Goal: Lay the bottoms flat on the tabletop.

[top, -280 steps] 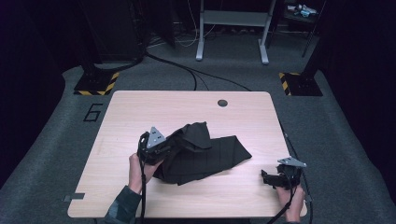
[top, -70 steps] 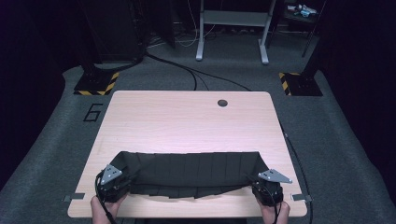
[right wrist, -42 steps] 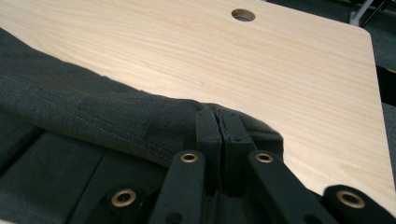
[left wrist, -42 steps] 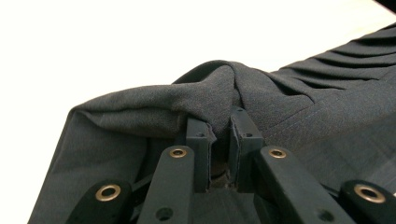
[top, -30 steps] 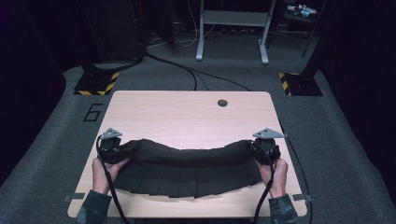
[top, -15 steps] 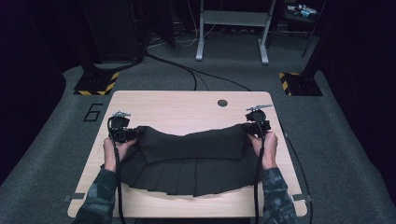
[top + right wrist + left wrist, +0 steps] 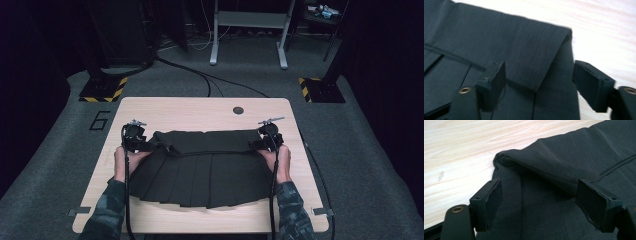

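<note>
While the black pleated skirt (image 7: 200, 170) lies flat on the table (image 7: 200, 107), left gripper (image 7: 141, 145) and right gripper (image 7: 257, 144) have just opened, holding nothing

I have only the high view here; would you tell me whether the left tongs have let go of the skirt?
Observer: Yes. In the left gripper view the left tongs stand open, having just been opening. The skirt lies between the jaws, unpinched.
Operator: And the right tongs?
Observer: The right tongs are open too, having just been opening, with the waistband corner lying loose between the jaws.
Operator: Is the cloth flat at the left corner?
Observer: No, its edge is folded over there in a soft bulge, beside the bare table.
</note>
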A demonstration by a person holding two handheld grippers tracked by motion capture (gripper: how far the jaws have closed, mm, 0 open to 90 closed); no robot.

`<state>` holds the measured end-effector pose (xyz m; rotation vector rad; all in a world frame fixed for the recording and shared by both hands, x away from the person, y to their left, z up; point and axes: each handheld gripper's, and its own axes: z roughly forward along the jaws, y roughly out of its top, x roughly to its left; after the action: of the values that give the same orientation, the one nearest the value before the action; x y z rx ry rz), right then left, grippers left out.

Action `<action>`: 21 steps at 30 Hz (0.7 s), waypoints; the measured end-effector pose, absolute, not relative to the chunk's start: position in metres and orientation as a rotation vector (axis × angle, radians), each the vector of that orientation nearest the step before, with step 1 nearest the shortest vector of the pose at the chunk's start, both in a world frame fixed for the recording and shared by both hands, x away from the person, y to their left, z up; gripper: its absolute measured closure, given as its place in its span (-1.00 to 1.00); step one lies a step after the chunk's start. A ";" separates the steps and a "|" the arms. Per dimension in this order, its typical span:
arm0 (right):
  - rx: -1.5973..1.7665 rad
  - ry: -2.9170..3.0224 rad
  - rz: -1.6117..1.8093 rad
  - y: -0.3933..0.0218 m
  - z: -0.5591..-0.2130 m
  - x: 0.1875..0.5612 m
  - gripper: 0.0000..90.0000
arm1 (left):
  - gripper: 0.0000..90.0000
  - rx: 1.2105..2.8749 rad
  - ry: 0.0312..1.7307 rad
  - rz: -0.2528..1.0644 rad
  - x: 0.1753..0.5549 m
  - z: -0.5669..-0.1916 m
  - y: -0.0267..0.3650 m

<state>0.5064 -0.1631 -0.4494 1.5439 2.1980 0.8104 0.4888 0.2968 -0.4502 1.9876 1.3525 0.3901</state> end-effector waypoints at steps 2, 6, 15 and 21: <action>1.540 2.210 0.832 -0.167 -0.453 0.502 -0.56 | -0.61 2.020 1.335 0.440 0.483 -0.450 0.299; 1.525 2.226 0.837 -0.174 -0.464 0.493 -0.70 | -0.71 2.043 1.350 0.415 0.480 -0.460 0.302; 1.549 2.283 0.787 -0.180 -0.506 0.484 -1.00 | -0.84 2.115 1.433 0.398 0.473 -0.500 0.302; 1.479 2.236 0.785 -0.178 -0.517 0.476 -1.00 | -0.87 2.122 1.423 0.452 0.460 -0.515 0.299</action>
<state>0.4756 -0.1782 -0.5173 1.4795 2.2357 0.7849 0.4601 0.2992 -0.5154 2.1222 1.4232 0.4520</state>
